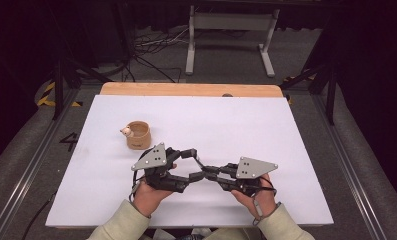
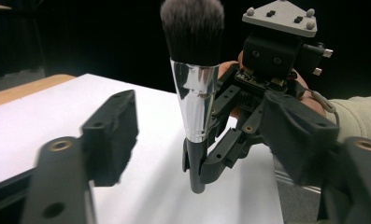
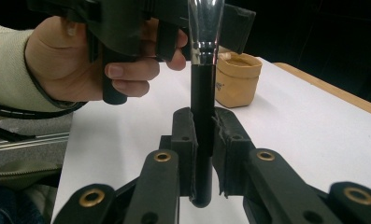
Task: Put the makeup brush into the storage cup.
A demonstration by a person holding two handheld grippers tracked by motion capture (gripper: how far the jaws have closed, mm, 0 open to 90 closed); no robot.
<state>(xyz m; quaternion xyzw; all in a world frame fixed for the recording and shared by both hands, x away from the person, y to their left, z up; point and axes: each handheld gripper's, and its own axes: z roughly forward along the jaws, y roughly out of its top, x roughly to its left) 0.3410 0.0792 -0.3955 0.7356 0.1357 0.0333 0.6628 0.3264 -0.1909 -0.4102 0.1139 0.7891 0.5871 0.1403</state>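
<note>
While the right hand-held gripper (image 3: 203,140) clamps the makeup brush (image 2: 196,79) upright, the left hand-held gripper (image 2: 211,135) straddles it ungripped; the handover and the far-left cup (image 1: 138,134) remain.

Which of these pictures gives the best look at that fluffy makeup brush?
The left gripper view: the brush stands upright there, showing dark bristles, silver collar and black handle, clamped in the right gripper. The right gripper view shows just its handle and collar between the fingers. In the high view it is hidden among the grippers.
</note>
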